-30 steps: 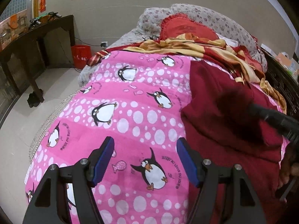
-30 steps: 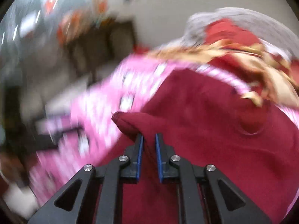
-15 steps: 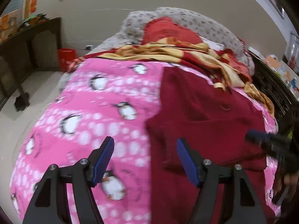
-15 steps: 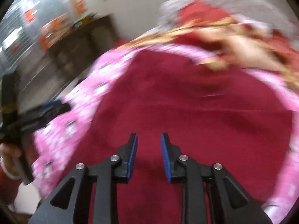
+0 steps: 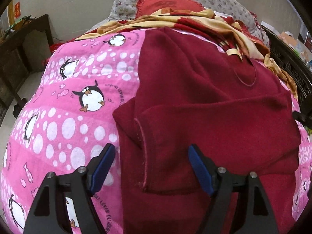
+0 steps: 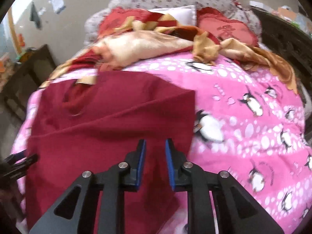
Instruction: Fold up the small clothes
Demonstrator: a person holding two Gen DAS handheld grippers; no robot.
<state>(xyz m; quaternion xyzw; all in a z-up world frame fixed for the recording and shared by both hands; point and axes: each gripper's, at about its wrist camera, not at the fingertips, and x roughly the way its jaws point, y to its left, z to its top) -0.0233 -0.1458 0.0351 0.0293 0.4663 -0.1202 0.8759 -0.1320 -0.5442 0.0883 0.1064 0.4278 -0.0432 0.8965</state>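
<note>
A dark red sweater lies flat on the bed, collar toward the pillows. One sleeve is folded across its body, with the cuff at the near left. My left gripper hovers over that cuff with its jaws wide and still opening, one pad over the blanket, one over the sweater, gripping nothing. My right gripper hangs above the sweater near its right edge. Its jaws are narrowly apart and closing, with no cloth between them. Each gripper shows at the other view's edge: the left gripper and the right gripper.
A pink penguin blanket covers the bed. A crumpled red and gold quilt and red pillows lie at the head. A dark wooden table stands left; dark carved furniture runs along the right.
The right gripper let go of the sleeve it held and swung right. The sleeve now lies across the sweater. The left gripper moved from the blanket over the sweater's left edge.
</note>
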